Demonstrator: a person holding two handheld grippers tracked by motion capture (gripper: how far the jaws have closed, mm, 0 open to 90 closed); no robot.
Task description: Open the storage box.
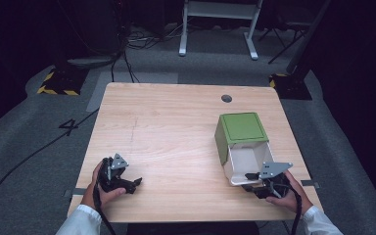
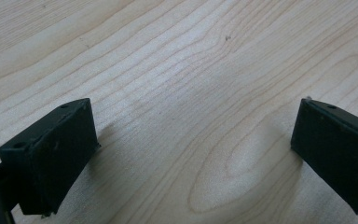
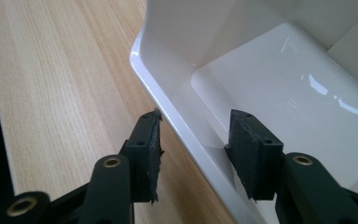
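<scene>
Here the wooden table (image 1: 176, 132) lies mostly bare before me, wide open room across its middle and far half. On its right side stands the green-topped white bin (image 1: 241, 128), tipped with its open mouth toward me; its glossy white inside (image 3: 279, 84) holds nothing that I can see. My right gripper (image 3: 193, 149) sits low near the table's near edge at the bin's mouth, jaws spread on either side of the white rim (image 3: 168, 112), one outside, one inside, not yet pinching. My left gripper (image 2: 191, 154) rests near the near left corner, well apart from the bin, jaws spread wide over bare wood
</scene>
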